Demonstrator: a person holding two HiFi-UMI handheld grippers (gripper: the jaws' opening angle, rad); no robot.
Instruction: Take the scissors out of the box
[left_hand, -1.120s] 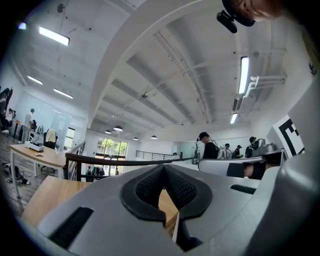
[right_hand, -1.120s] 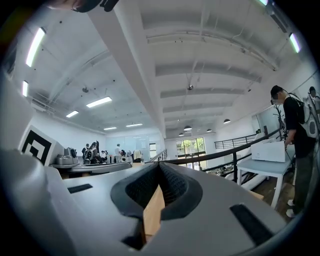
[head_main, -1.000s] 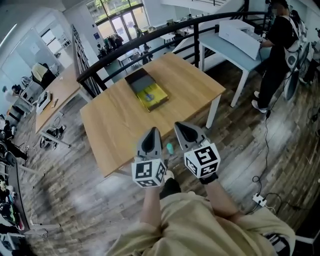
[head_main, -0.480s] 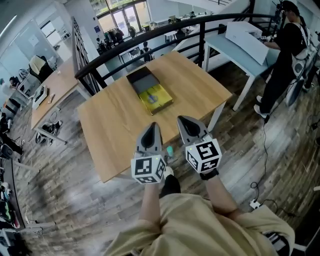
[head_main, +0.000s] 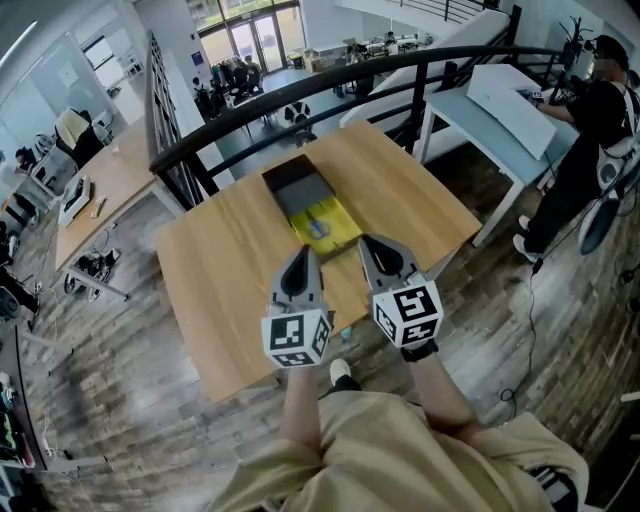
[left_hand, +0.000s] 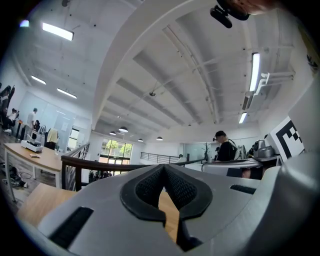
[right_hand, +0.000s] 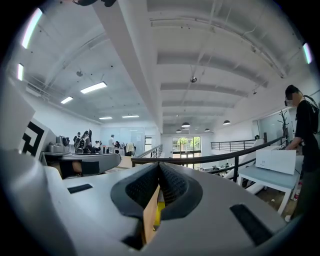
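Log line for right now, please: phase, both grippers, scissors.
phase: pre-grasp | left gripper: fingers shut, empty | right gripper: fingers shut, empty | scissors: in open box on table, untouched

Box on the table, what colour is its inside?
The box is yellow inside; the head view shows it best.

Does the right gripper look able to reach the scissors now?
Probably yes: the scissors lie in the open box just ahead of the right gripper, nothing between; its shut fingers must open first.
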